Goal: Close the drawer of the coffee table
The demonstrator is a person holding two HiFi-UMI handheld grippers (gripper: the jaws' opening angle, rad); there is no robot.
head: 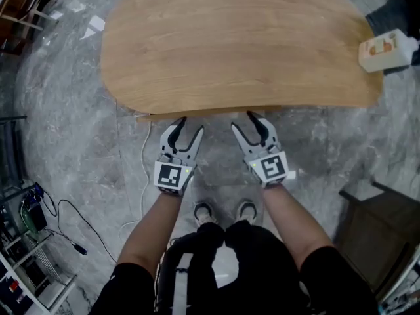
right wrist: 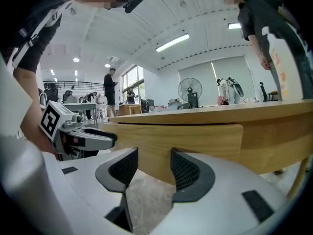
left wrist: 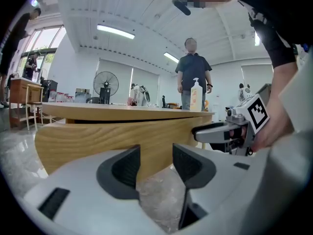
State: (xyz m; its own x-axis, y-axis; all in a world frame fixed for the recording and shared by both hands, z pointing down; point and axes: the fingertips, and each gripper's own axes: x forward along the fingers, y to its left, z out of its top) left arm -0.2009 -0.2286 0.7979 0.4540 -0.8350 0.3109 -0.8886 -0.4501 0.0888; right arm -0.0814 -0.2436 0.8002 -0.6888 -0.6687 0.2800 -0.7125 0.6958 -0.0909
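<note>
The oval wooden counter (head: 236,44) fills the upper part of the head view, and the drawer (head: 210,114) sits under its near edge. From above, only a narrow strip of the drawer's front shows past that edge. In the gripper views the drawer is a broad panel of the same pale wood, standing a little forward of the apron behind it.

The left hand-held gripper (head: 190,126) and the right hand-held gripper (head: 243,121) lie side by side at the near edge, both pointing at the drawer front. The left one faces the panel's left half and the right one its right half. Each has its jaws moderately apart with nothing between the ribbed pads (right wrist: 185,169) (only grey floor and the wood panel show through the gap). The jaw tips are right at the panel, but no view shows whether they touch it. Each gripper view also catches the other gripper alongside, its marker cube toward the person's hand.

A white pump bottle (head: 386,50) with orange print stands upright at the counter's far right edge. Beyond the far edge a person (left wrist: 193,67) stands facing the counter, and a pedestal fan (left wrist: 105,84) is further back.

The person's shoes (head: 204,210) rest on the grey marbled floor (head: 79,143) just below the two grippers. Cables (head: 85,231) trail across the floor at the left. A dark wooden piece of furniture (head: 380,228) stands at the lower right.
</note>
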